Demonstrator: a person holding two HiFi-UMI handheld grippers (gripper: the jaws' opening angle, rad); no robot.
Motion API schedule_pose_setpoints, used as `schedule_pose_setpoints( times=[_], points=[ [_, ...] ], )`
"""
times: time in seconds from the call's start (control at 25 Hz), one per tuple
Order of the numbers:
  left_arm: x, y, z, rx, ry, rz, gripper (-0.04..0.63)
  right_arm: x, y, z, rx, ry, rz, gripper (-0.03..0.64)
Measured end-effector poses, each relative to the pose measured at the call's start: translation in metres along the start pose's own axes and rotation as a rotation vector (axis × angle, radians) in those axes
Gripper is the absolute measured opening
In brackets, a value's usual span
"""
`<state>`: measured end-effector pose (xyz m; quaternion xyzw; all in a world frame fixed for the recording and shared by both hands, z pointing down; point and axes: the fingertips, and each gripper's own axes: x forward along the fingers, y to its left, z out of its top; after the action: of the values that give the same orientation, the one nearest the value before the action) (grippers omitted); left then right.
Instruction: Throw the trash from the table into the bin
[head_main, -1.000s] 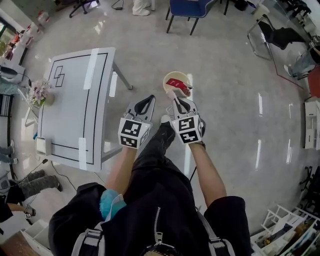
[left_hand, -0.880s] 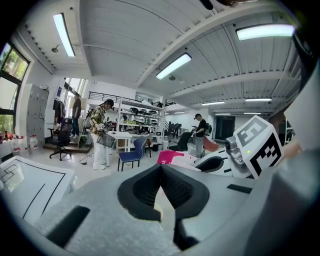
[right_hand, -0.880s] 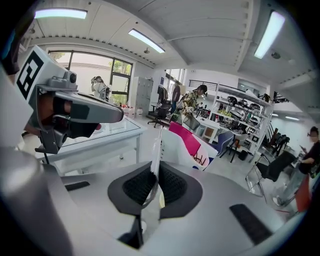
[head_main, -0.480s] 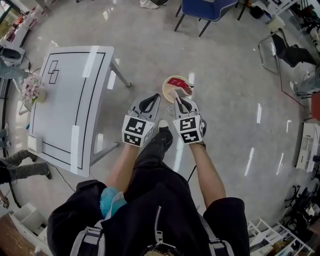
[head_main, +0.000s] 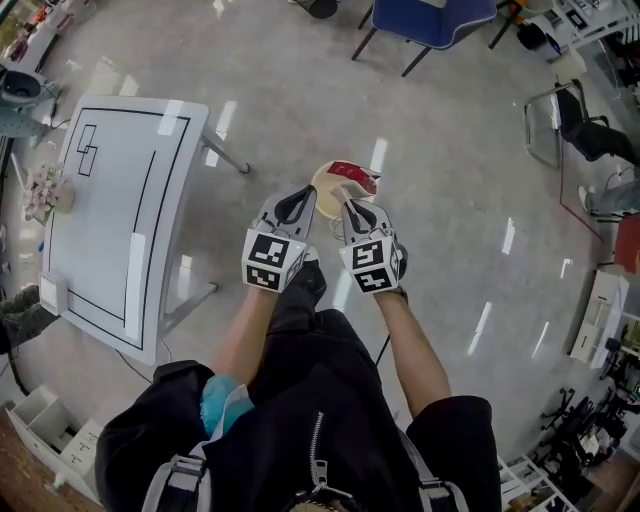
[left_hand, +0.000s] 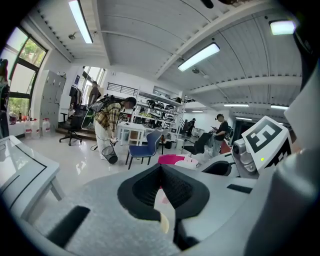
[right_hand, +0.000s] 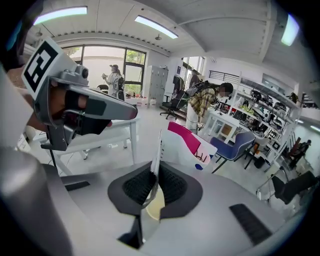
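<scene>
Floor (head_main: 450, 200), pale and glossy, is taking up most of the head view, with the white desk (head_main: 110, 200) standing well apart to the left and looking bare of trash from here. A blue chair (head_main: 430, 15) is sitting far off at the top edge, out of the way.

The round cream bin (head_main: 322, 195) is standing on the floor just ahead of the person's feet, directly under both hands. The red-and-white packet (head_main: 352, 174) is hanging over the far right part of its mouth, its long axis running forward, away from the right claw (head_main: 352, 212). That claw is pinching the packet's near edge, and the thin sheet is standing upright between its closed pads (right_hand: 140, 186).

The left claw (head_main: 293, 205) is hovering just beside it at the bin's near left rim, jaws together and carrying nothing.

Nothing seems to be blocking the drop. The packet is sitting close to the rim, so it may be catching there on release.
</scene>
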<state>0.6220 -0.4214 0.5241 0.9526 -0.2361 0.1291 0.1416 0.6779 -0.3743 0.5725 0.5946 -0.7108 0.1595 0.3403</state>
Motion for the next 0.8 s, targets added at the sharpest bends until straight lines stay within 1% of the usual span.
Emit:
schedule_pose_setpoints(
  times=[0.24,0.4,0.52,0.8],
  points=[
    [0.020,0.011,-0.002,-0.022,0.014,0.007,0.005,0.014,-0.018,-0.003,0.003,0.028,0.003,0.025],
    [0.027,0.020,-0.006,-0.081,0.013,0.014,0.005,0.028,-0.021,-0.008,0.004,0.041,0.010,0.025],
    [0.033,0.024,-0.009,-0.063,0.011,0.013,0.005,0.041,-0.021,-0.015,0.013,0.049,0.016,0.025],
    [0.051,0.027,-0.031,-0.063,0.016,0.025,0.005,0.068,-0.029,-0.035,0.019,0.044,0.018,0.025]
  ],
)
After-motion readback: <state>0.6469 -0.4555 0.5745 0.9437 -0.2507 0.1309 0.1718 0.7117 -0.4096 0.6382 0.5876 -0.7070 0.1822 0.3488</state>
